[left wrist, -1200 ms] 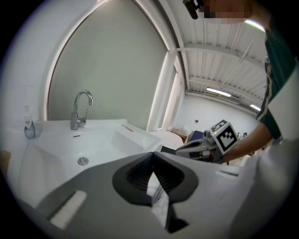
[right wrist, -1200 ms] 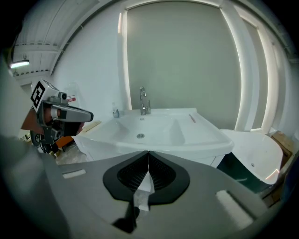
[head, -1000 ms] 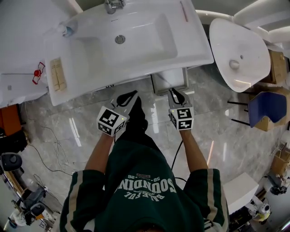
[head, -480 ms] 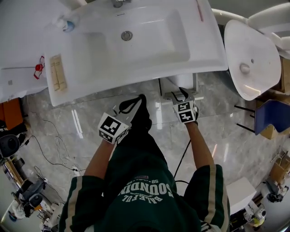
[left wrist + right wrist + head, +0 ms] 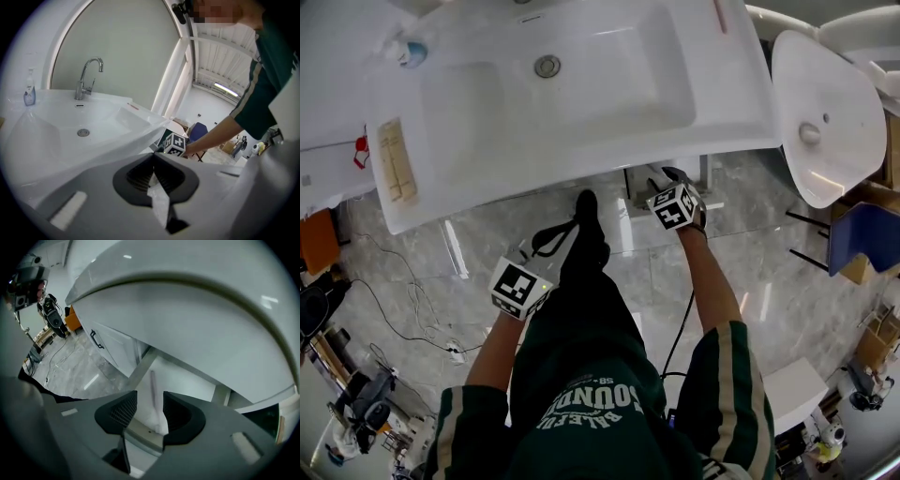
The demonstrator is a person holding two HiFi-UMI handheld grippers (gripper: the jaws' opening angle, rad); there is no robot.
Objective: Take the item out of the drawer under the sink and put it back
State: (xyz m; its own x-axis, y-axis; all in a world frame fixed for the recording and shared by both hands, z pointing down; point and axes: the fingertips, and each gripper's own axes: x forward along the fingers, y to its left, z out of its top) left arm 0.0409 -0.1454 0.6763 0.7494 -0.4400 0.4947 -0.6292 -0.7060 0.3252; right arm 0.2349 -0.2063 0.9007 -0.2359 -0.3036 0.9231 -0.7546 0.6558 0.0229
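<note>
The white sink (image 5: 581,103) fills the top of the head view. Under its front edge shows the white drawer unit (image 5: 639,178). My right gripper (image 5: 664,176) reaches up to it. In the right gripper view its jaws (image 5: 150,411) stand open, a pad on each side of the line of a slim handle bar (image 5: 152,385) on the white drawer front (image 5: 187,380), not touching it. My left gripper (image 5: 567,230) hangs lower, beside the person's leg; its jaws (image 5: 153,168) are shut with only a thin white sliver between them. No item is visible.
A soap bottle (image 5: 412,52) and a wooden dish (image 5: 394,159) sit on the sink's left; a faucet (image 5: 86,77) rises at its back. A second white basin (image 5: 830,112) and a blue chair (image 5: 862,234) stand right. Cables (image 5: 412,309) lie on the floor left.
The right gripper has gone forward and up to the drawer under the sink and its jaws have opened. The left gripper has drawn back and down to the left, still shut.
</note>
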